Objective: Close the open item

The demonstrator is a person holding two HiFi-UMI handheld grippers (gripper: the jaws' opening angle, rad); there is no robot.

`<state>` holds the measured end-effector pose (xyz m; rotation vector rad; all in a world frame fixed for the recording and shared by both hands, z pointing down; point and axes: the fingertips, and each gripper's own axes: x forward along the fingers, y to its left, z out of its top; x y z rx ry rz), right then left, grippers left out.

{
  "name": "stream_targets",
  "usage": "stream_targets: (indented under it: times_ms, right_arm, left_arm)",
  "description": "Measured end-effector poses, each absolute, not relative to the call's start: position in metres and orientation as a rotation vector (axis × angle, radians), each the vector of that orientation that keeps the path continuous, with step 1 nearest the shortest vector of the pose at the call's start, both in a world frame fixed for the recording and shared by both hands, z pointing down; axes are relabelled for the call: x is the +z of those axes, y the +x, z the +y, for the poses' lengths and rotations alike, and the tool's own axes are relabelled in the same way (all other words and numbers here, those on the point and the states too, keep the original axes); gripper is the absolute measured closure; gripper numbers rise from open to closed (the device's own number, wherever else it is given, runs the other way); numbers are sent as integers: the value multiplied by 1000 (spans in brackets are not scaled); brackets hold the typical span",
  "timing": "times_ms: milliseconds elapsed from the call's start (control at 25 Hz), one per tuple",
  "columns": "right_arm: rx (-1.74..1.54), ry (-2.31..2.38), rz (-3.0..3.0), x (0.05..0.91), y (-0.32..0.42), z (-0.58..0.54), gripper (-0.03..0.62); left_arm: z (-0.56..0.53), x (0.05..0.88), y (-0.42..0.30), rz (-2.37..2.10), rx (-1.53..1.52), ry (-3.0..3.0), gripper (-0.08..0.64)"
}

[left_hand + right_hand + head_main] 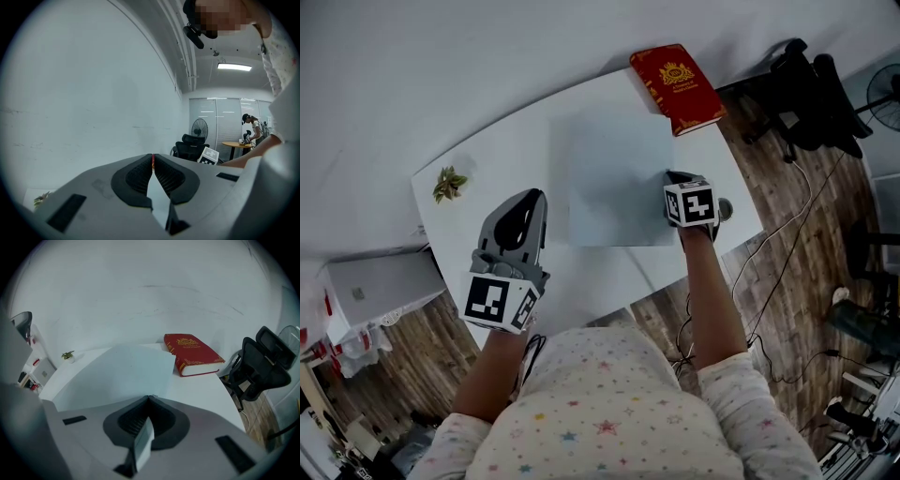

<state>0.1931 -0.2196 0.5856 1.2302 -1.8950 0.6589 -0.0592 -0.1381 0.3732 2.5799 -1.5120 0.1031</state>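
A large pale grey-blue cover point(614, 178) lies over the middle of the white table point(506, 155). In the right gripper view the cover point(117, 373) slopes up and away to the left from my jaws. My right gripper point(671, 180) sits at its right edge, and the tips point(149, 397) are shut on that edge. A closed red book point(677, 86) with gold print rests at the table's far right corner, also visible as the red book point(192, 352). My left gripper point(525, 204) hovers left of the cover, and its jaws point(153, 158) are shut on nothing.
A small potted plant point(448, 183) stands at the table's far left corner. A black office chair point(806, 89) and cables on the wooden floor point(787, 234) are to the right. A low white cabinet point(370, 286) stands left. Another person works at a round table point(239, 145) far off.
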Motion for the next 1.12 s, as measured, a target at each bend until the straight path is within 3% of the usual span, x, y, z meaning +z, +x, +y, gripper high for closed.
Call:
stream_targets:
  times_ms: [640,1120]
  right_arm:
    - [617,1348,-2019,560,200,-203,591]
    - [425,1556,-2324,442,197,-180,592]
  left_arm:
    - [-131,363,-68,-1531,75,2594,535]
    - [-129,345,-64,-1541,34,2629,535]
